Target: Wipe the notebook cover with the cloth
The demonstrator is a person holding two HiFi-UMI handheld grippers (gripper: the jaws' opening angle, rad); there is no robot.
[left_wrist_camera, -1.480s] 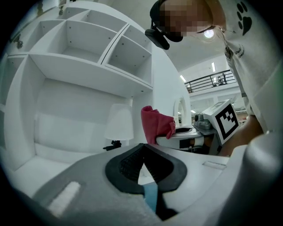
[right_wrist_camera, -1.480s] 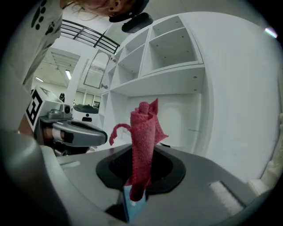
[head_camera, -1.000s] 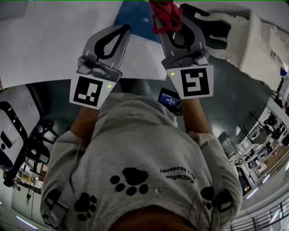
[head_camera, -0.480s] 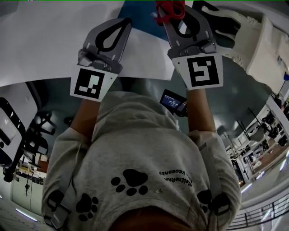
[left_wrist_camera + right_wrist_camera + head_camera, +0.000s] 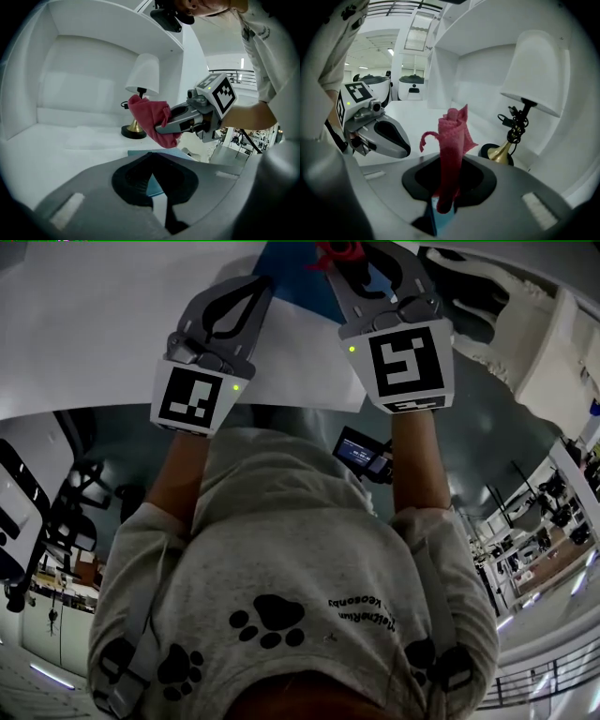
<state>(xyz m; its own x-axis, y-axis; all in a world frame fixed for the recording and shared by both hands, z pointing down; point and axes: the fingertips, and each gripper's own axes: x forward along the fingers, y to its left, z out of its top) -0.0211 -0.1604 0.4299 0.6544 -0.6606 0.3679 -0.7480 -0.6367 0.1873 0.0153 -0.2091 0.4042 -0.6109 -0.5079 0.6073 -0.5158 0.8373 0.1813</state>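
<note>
Head view: a seated person reaches both hand-held tools forward over a white table [image 5: 84,343]. The blue notebook [image 5: 286,273] lies flat at the table's far edge, under and between the two tools and more toward the right one.

The right gripper [image 5: 166,125] is clenched on a red cloth [image 5: 452,136]. A bunched tail of the fabric stands out past the jaw tips, so it is the free end that can be dragged across the cover. Seen from the left gripper view, the cloth's lower fold hangs just above the blue cover. No view settles whether it is touching.

The left gripper [image 5: 259,287] sits to the left of its partner with its jaws drawn together on nothing. A sliver of blue shows through the gap behind its tips. It looks parked low near the notebook's left side, likely ready to steady the book while the other tool wipes, though it is not pressing on the cover.

A white-shaded lamp [image 5: 142,77] on a brass base stands at the far side of the table, behind the cloth and well apart from the left tool. By these frames the wipe is only being set up: the cloth is over the cover, and a stroke needs it lowered and swept.
</note>
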